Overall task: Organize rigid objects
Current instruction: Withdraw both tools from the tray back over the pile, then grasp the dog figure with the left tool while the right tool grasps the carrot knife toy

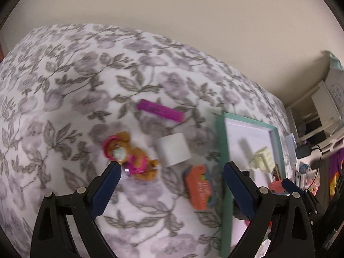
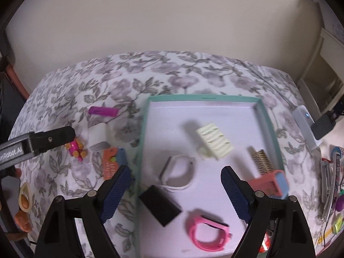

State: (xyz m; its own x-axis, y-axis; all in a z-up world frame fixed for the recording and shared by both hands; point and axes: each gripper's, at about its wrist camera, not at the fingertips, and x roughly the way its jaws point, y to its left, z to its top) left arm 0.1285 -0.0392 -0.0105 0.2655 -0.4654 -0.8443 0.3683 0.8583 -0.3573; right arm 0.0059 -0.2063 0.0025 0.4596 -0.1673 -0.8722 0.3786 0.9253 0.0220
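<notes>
1. My left gripper [image 1: 172, 167] has its jaws wide apart with nothing between them. It hangs over the flowery bed cover [image 1: 64, 81], above the toys that are not put away.
2. My right gripper [image 2: 175, 173] is wide apart too, and empty. It hangs over the green tray [image 2: 269, 124].
3. Already in the tray are a cream clip [image 2: 215, 144], a white band [image 2: 178, 172], a black box [image 2: 160, 206], a pink band [image 2: 207, 232] and a brush [image 2: 263, 161].
4. Out on the cover, beside the tray, are the toy dog [image 1: 131, 155], the white cube [image 1: 173, 152], the purple tube [image 1: 160, 110] and the orange toy [image 1: 198, 188].
5. I think the toy dog comes next, since it is nearest my left fingers [image 1: 111, 176].
6. The dog is bumpy and lies on its side. If I close on a leg or an ear, I think it could twist out and fall.
7. The cover is soft. If I push down too far, my fingers may grab the cloth and drag the other toys along.
8. The white cube sits just beside the dog, so I could knock it away when I reach in.
9. The pictures are blurry, so I may aim a little wrong.
10. My two grippers are near each other by the tray edge. They could bump if I carry something across.
</notes>
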